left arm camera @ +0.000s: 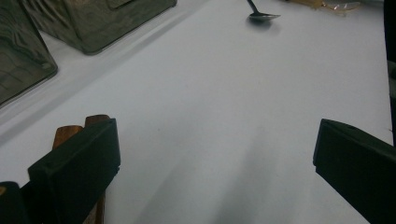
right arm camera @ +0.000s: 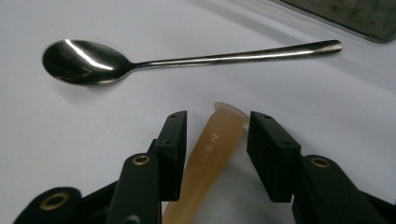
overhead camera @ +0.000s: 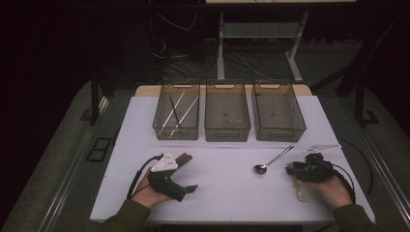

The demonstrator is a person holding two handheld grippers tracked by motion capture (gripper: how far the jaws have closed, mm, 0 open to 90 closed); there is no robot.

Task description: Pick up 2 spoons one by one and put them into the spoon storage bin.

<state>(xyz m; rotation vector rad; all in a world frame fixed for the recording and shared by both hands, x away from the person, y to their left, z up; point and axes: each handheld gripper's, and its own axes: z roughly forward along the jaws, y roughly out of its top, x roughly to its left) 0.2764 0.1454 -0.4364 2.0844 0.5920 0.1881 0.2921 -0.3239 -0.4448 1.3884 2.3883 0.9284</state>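
- Amber translucent utensil [right arm camera: 205, 158] marked "LUSN" is lying flat on the white desk [overhead camera: 227, 188] btwn the right hand-held gripper's [right arm camera: 215, 149] jaws; jaws are standing apart, released, w/ a visible gap on each side of the piece, so no pad is pressing on it.
- High view: right hand-held gripper [overhead camera: 296, 170] is sitting at about 4 o'clock on the desk, the amber piece [overhead camera: 300, 192] is poking out toward 6 o'clock beneath it, near the front edge.
- Metal spoon [right arm camera: 140, 60] is lying just beyond the right jaws, bowl toward 9 o'clock and handle toward 3 o'clock in the right gripper view; apart from the amber piece, not touching.
- High view: spoon [overhead camera: 270, 160] is resting at about 3 o'clock from desk centre, just beside the right hand-held gripper.
- Left hand-held gripper [overhead camera: 186, 175] is resting at about 8 o'clock on the desk, jaws spread wide, released, bare desk btwn them.
- Brown wooden sticks [left arm camera: 70, 135] are lying right against the left jaw in the left gripper view; can't tell if touching.
- Three clear bins [overhead camera: 227, 112] are standing in a row at 12 o'clock; the left one is holding white sticks [overhead camera: 179, 110].
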